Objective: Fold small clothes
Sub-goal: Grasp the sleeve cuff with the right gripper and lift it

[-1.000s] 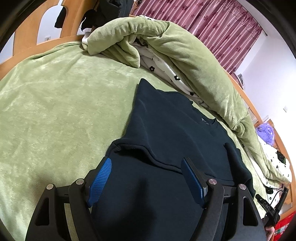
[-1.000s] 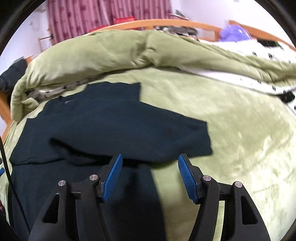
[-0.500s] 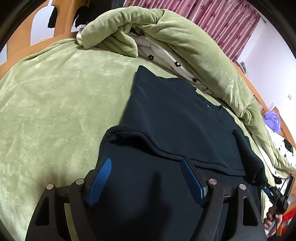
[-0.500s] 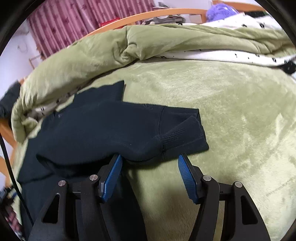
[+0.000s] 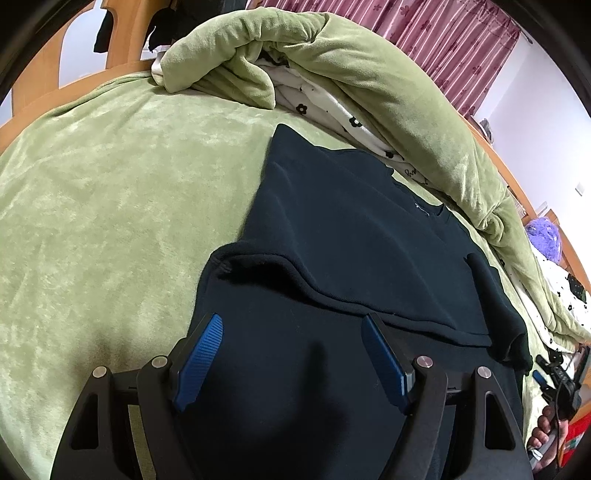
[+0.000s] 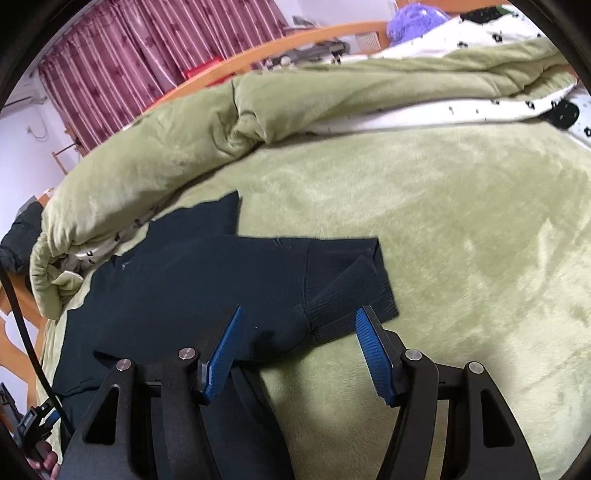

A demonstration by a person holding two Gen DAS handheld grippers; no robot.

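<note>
A dark navy sweater (image 5: 354,236) lies flat on a green bed cover (image 5: 110,192), with a sleeve folded across its body. My left gripper (image 5: 291,325) is open and empty, just above the sweater's lower part. In the right wrist view the sweater (image 6: 177,273) ends in a folded sleeve with a ribbed cuff (image 6: 347,284). My right gripper (image 6: 297,317) is open, its blue pads either side of the sleeve just short of the cuff, with nothing gripped.
A rolled green quilt (image 5: 369,74) with a white flowered lining lies along the far side of the bed, also in the right wrist view (image 6: 295,114). A wooden bed frame (image 5: 122,33) and red curtains (image 6: 147,62) stand behind. The other hand-held gripper (image 5: 561,380) shows at the lower right.
My right gripper has swung right and closed in on the sleeve, so the ribbed cuff now sits between its pads. My left gripper has edged forward over the sweater. Both stay open.
</note>
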